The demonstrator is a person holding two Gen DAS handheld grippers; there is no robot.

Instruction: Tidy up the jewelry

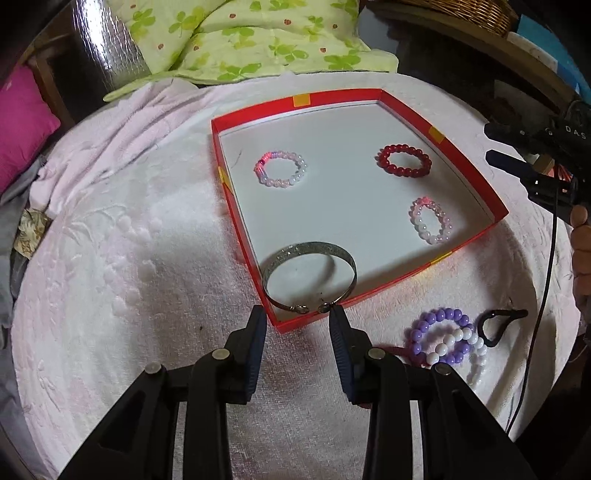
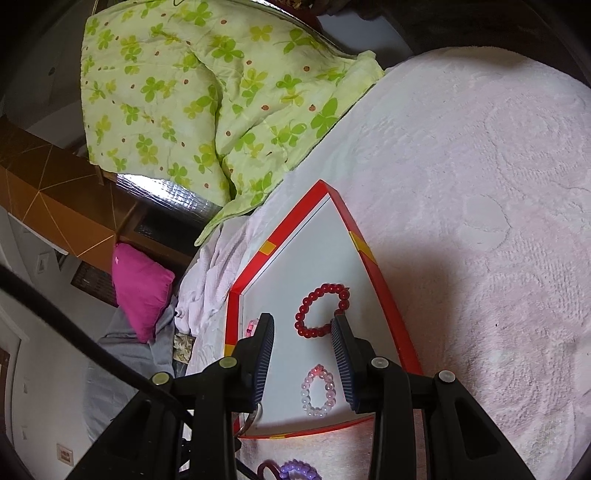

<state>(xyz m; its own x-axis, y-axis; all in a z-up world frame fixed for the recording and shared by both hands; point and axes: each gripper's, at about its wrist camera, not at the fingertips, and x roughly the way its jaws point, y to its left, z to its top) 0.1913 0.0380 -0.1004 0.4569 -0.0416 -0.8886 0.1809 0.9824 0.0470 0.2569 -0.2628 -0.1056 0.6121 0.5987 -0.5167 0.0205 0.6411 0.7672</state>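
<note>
A shallow red box (image 1: 406,110) with a white floor lies on the pink towel (image 1: 147,240). In it lie a pink-white bead bracelet (image 1: 280,168), a red bead bracelet (image 1: 404,160), a second pink-white bracelet (image 1: 430,220) and a silver bangle (image 1: 309,277) leaning over the near corner. My left gripper (image 1: 297,317) is open, its fingertips on either side of the bangle's open ends. A purple-white bead bracelet (image 1: 443,338) and a black hair tie (image 1: 495,325) lie on the towel outside the box. My right gripper (image 2: 303,325) is open and empty above the box (image 2: 373,266), near the red bracelet (image 2: 321,310).
A green clover-print quilt (image 1: 251,40) lies beyond the towel. A magenta cushion (image 1: 22,118) is at the left. A wicker basket (image 1: 461,14) sits at the far right. The right gripper's body and cable (image 1: 546,162) hang over the box's right side.
</note>
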